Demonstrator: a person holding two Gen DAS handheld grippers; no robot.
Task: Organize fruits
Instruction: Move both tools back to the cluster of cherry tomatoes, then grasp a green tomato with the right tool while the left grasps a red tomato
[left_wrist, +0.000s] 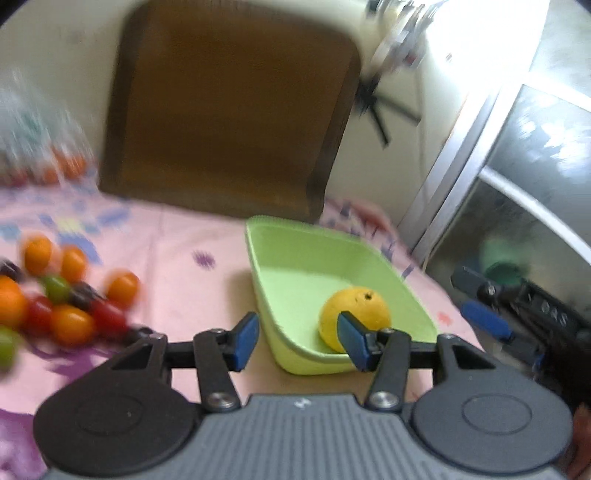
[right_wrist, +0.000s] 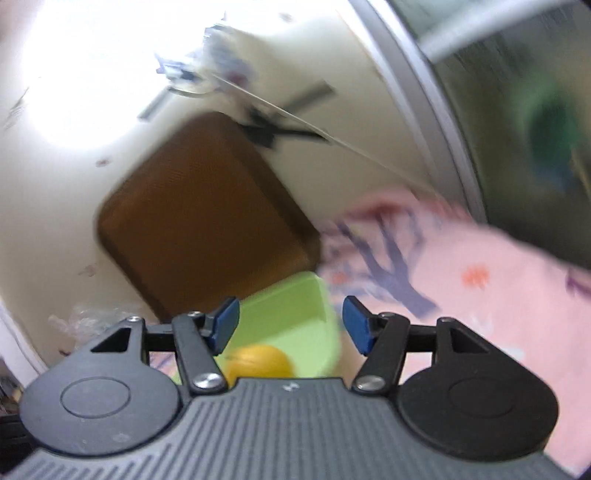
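Note:
A yellow-orange citrus fruit lies in the near corner of a light green bin on the pink cloth. My left gripper hovers open over the bin's near left rim, with nothing between its blue pads. A pile of small orange, red, green and dark fruits lies on the cloth at the left. My right gripper is open and empty above the same green bin, with the yellow fruit just below it. The right gripper also shows at the right edge of the left wrist view.
A brown wooden chair back stands behind the table. A blurred clear bag of fruit sits at the far left. A metal window frame runs along the right, past the table's edge. The patterned pink cloth covers the table.

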